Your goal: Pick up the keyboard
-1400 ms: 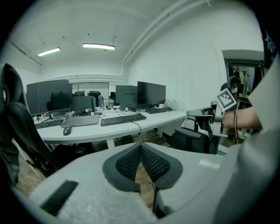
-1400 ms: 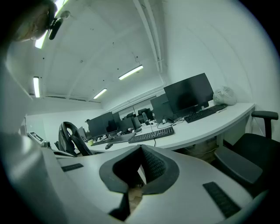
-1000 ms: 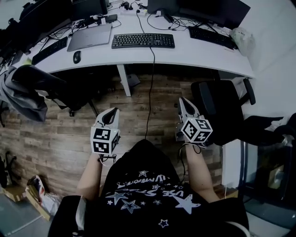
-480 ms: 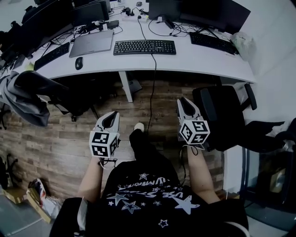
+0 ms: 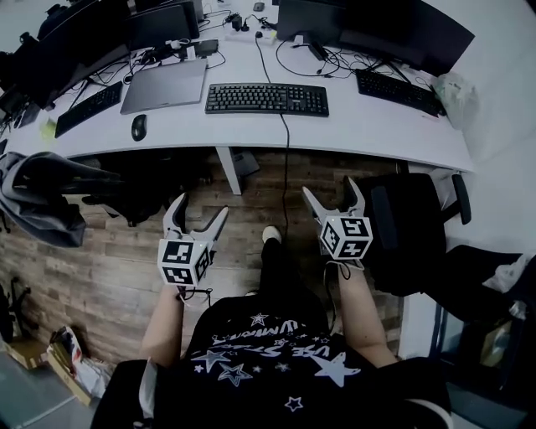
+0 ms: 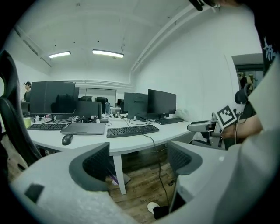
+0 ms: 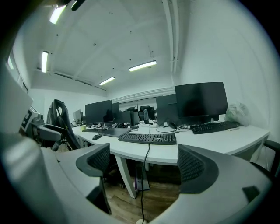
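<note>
A black keyboard (image 5: 267, 99) lies flat on the white desk (image 5: 377, 134), its cable hanging over the front edge to the floor; it also shows ahead in the left gripper view (image 6: 132, 130) and the right gripper view (image 7: 148, 138). My left gripper (image 5: 198, 213) and right gripper (image 5: 330, 192) hover over the wooden floor, well short of the desk. Both are opening, with nothing between their jaws.
On the desk: a closed laptop (image 5: 165, 84), a mouse (image 5: 139, 126), two more keyboards (image 5: 88, 107) (image 5: 397, 90), monitors (image 5: 377, 25) and cables. A chair with a grey jacket (image 5: 42, 197) stands left, a black chair (image 5: 410, 226) right. A person's foot (image 5: 270, 235) is between the grippers.
Both grippers have gone from shut to open and moved forward toward the desk. The desk and keyboard sit lower in the head view, and a leg has stepped forward.
</note>
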